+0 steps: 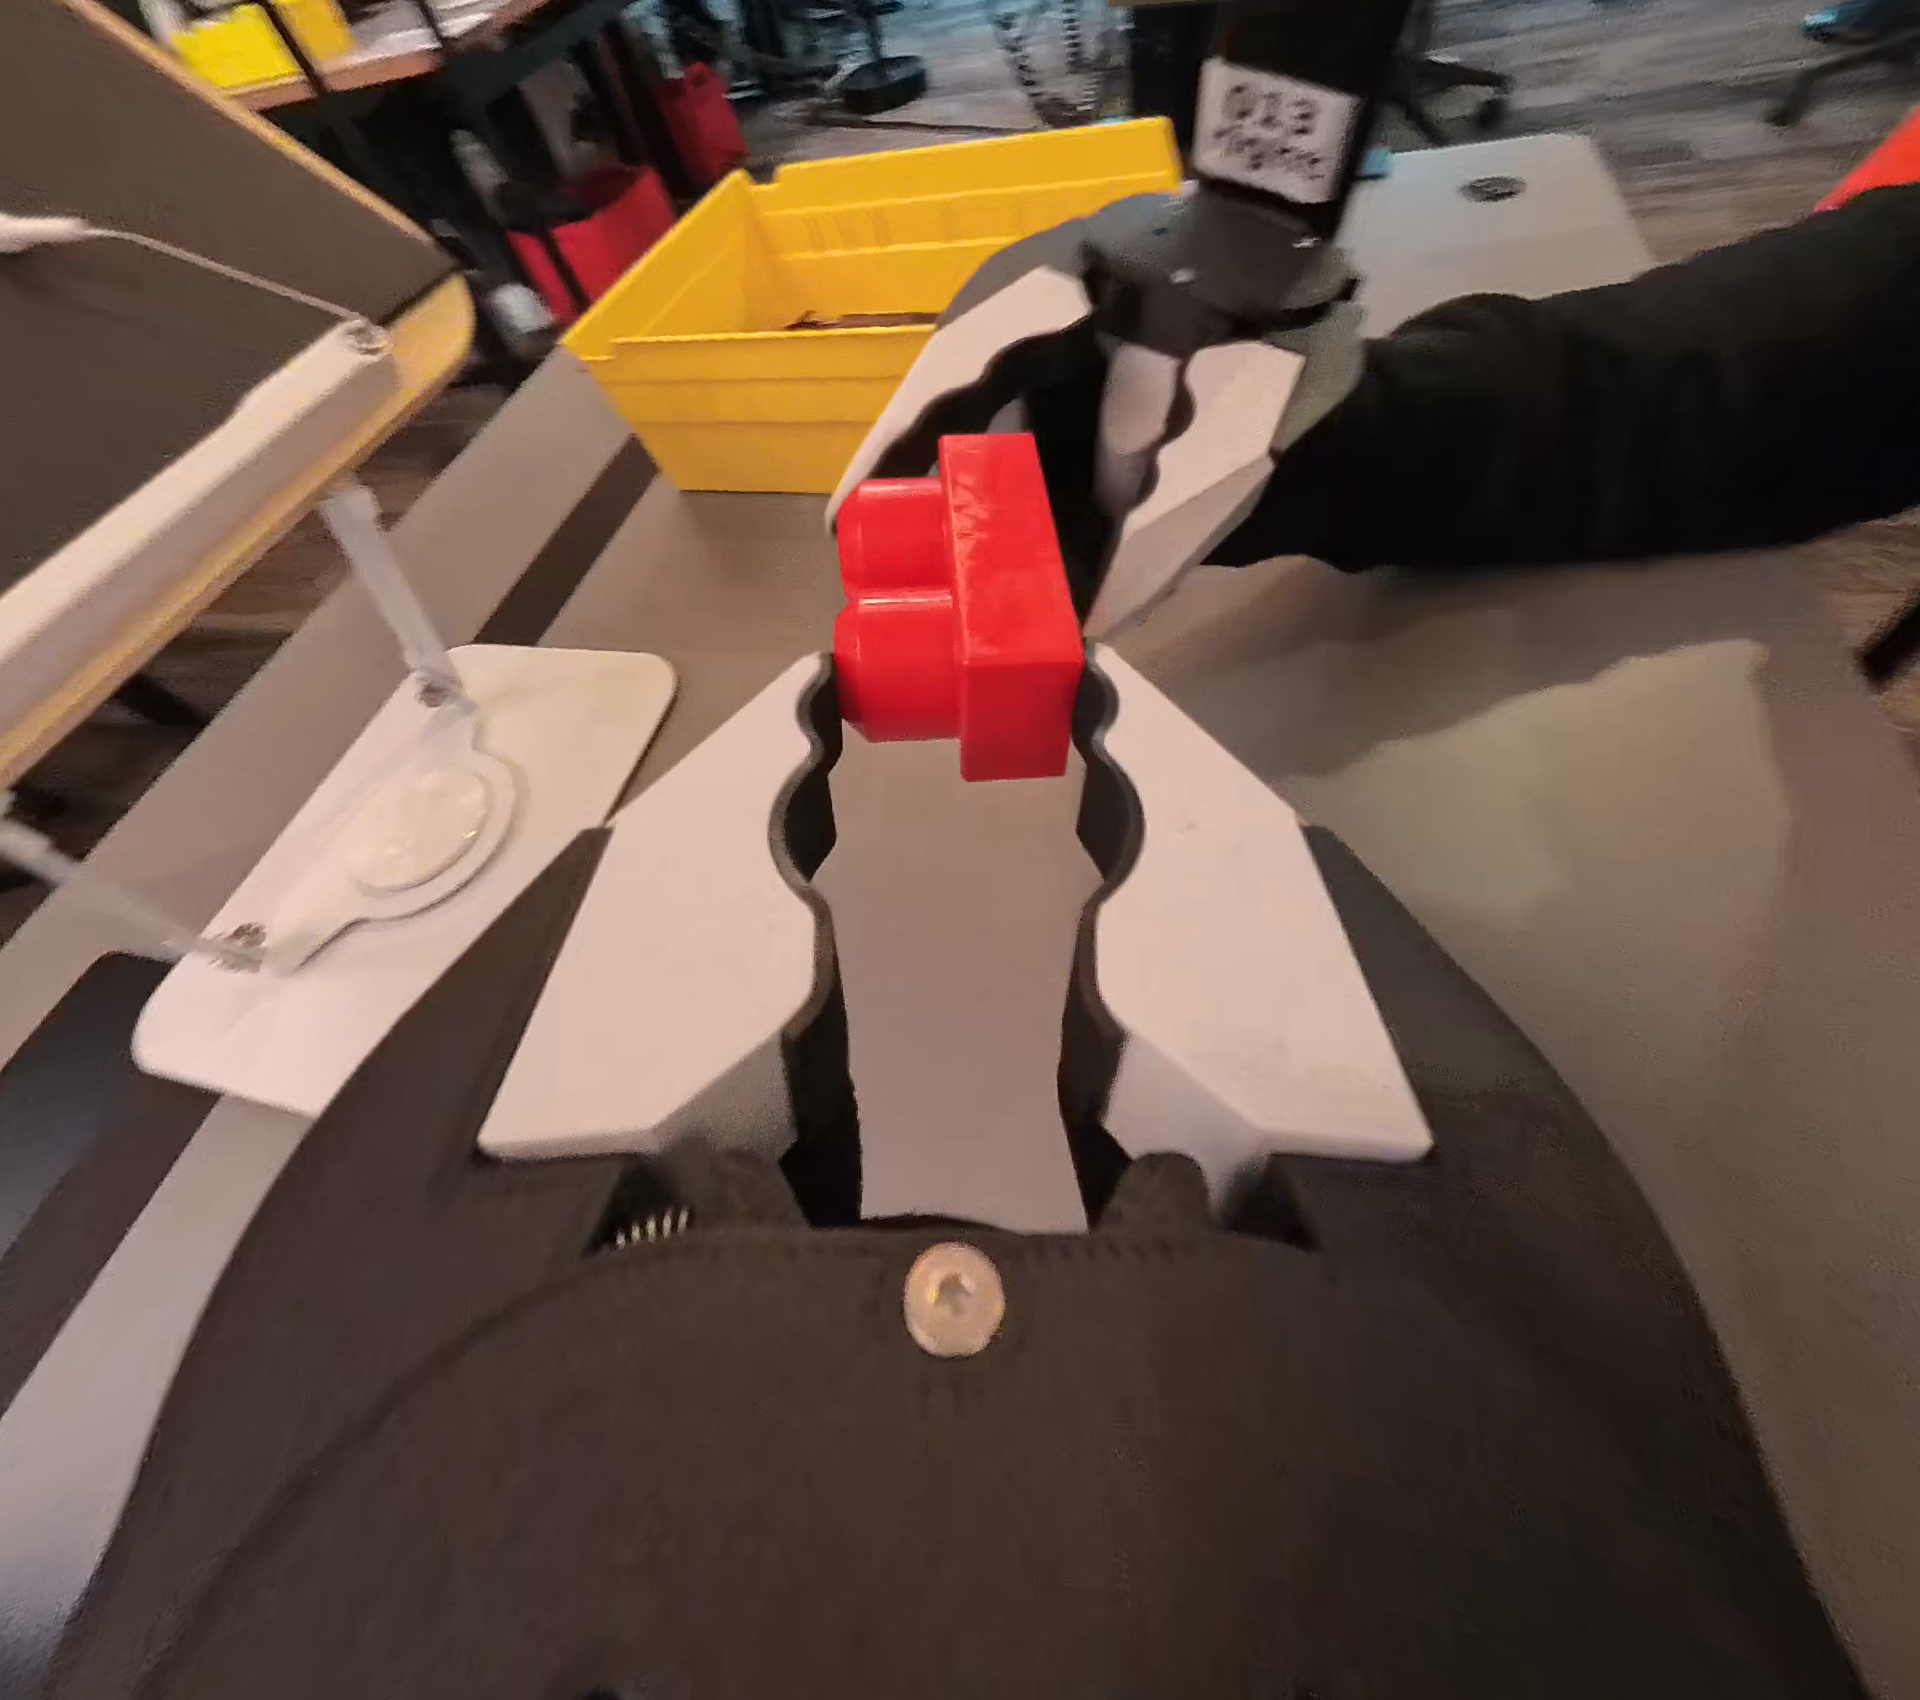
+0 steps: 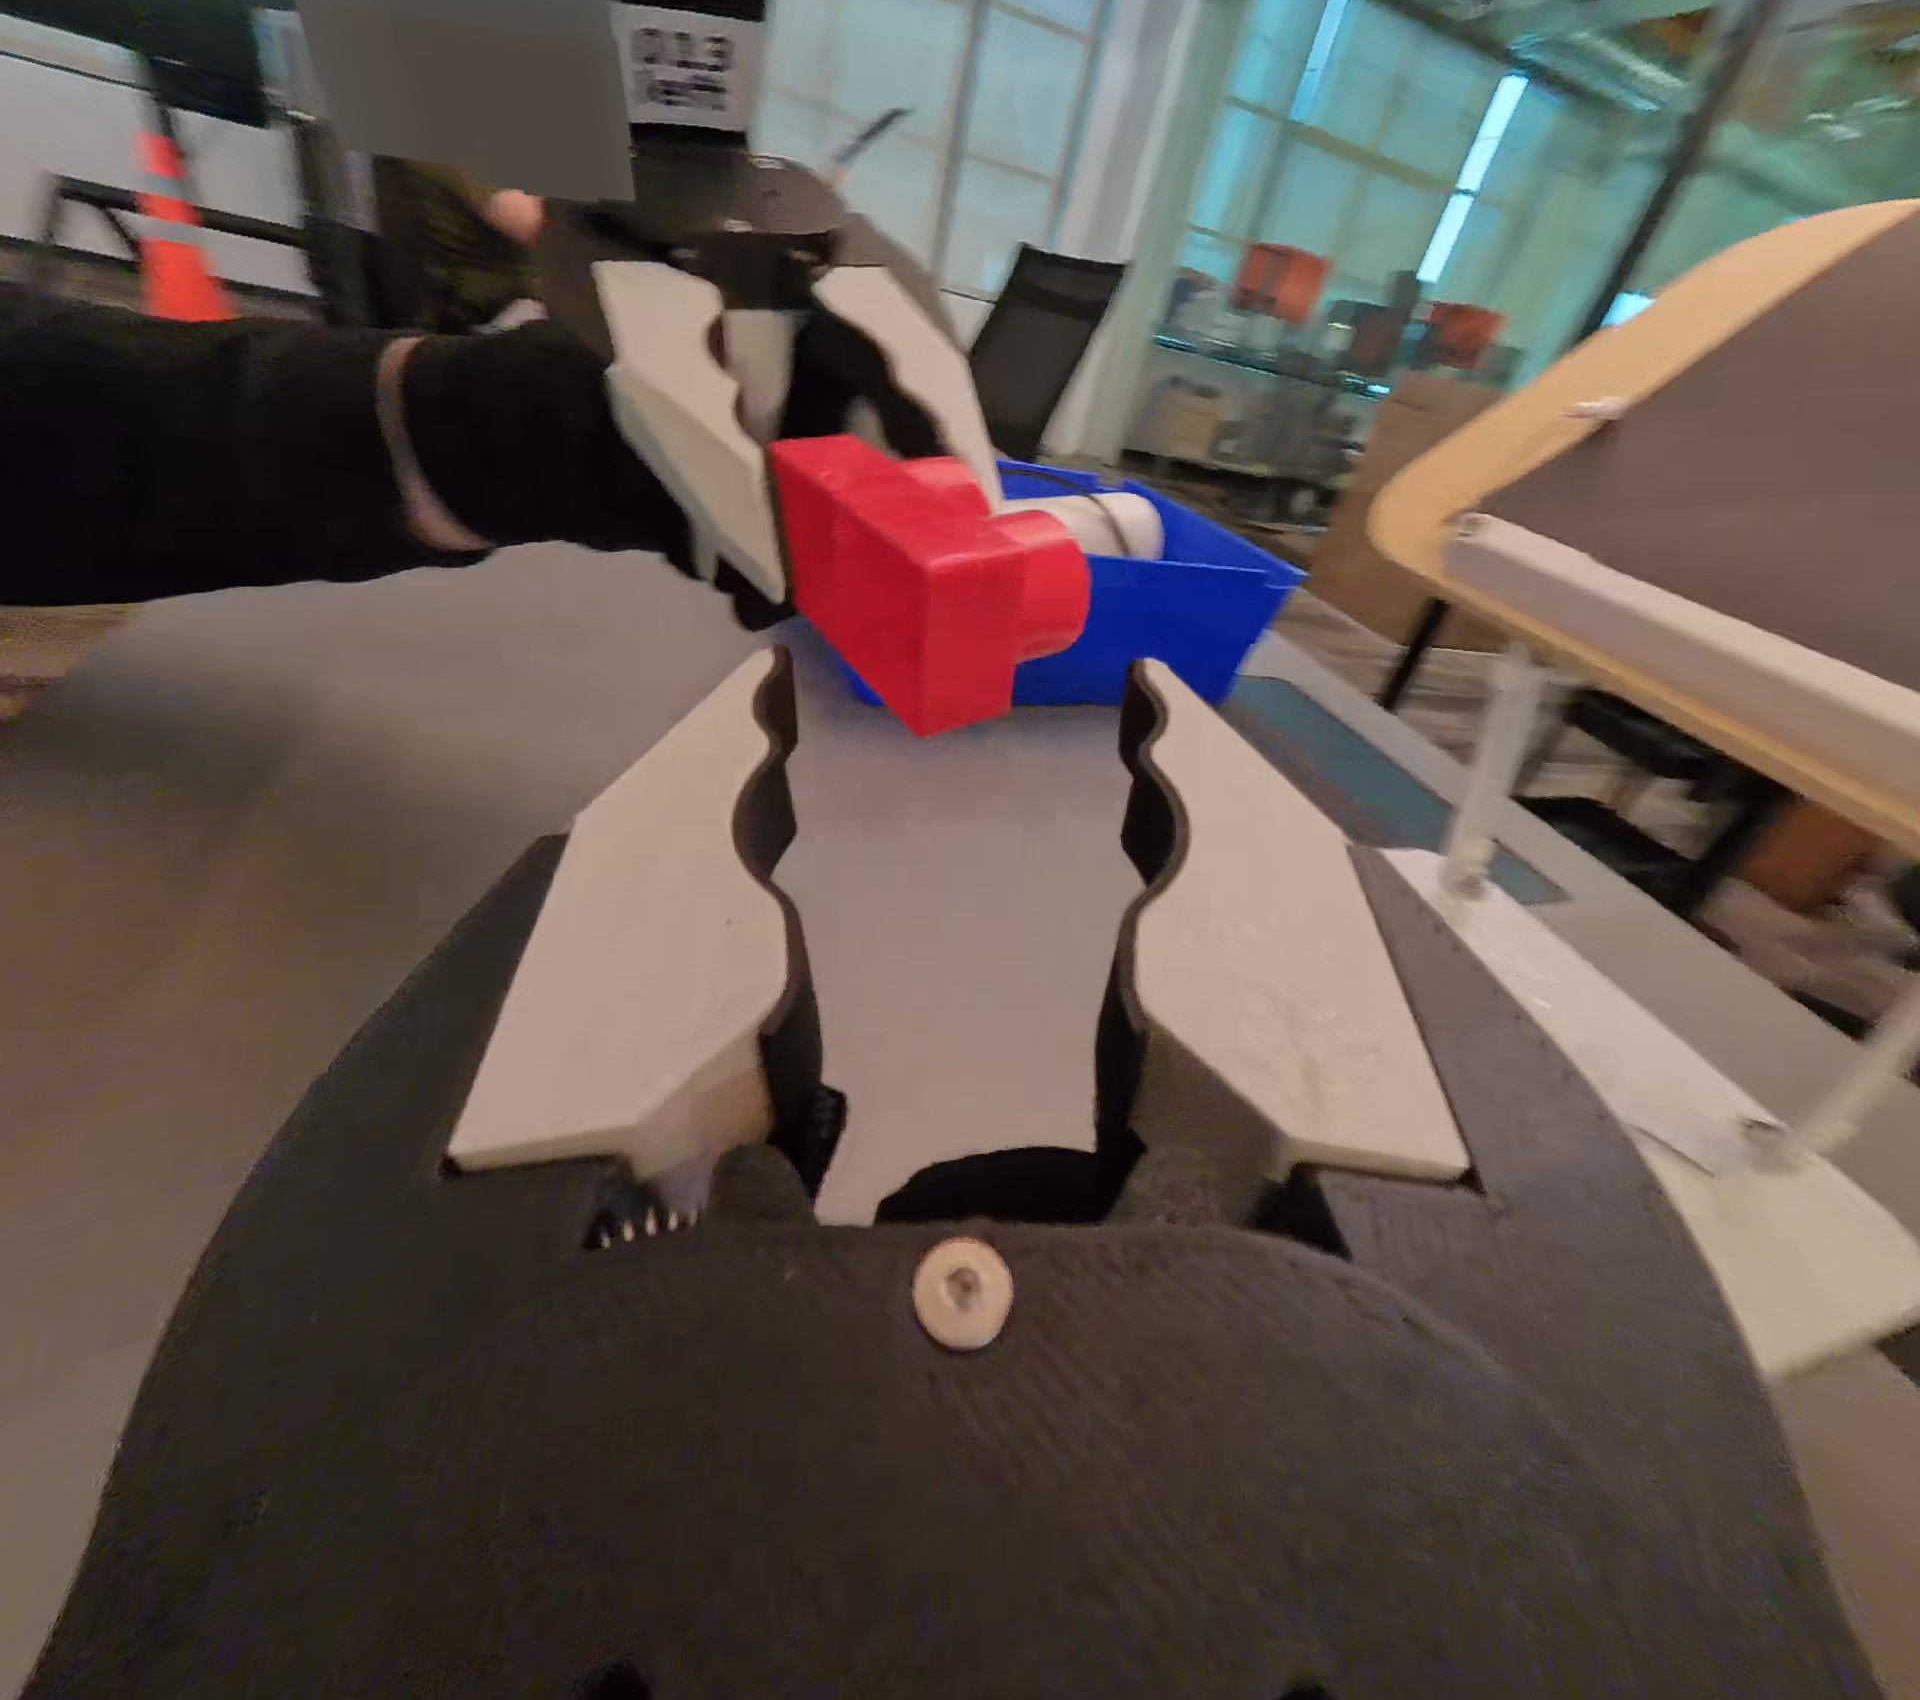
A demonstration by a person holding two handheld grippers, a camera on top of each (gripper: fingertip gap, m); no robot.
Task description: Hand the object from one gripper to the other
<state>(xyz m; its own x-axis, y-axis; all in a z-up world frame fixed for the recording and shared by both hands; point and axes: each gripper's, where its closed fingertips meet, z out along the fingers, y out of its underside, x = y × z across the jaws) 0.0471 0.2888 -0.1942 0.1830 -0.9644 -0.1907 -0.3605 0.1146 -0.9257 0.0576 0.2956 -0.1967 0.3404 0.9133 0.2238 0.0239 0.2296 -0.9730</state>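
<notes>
A red toy brick with two round studs on its side hangs above the grey table. My left gripper is shut on it, with a fingertip pressed against each side. My right gripper comes in from the far side, held by a black-gloved hand. Its jaws are open and straddle the brick's far end without clamping it. In the right wrist view the brick sits just past my right gripper, whose fingers are spread wide. There the left gripper grips the brick.
A yellow bin stands on the table beyond the grippers. A blue bin holding a white cylinder sits behind the brick. A white stand base and a tilted board lie at the table's side. An orange cone stands far off. The tips of both grippers are at nearly the same place.
</notes>
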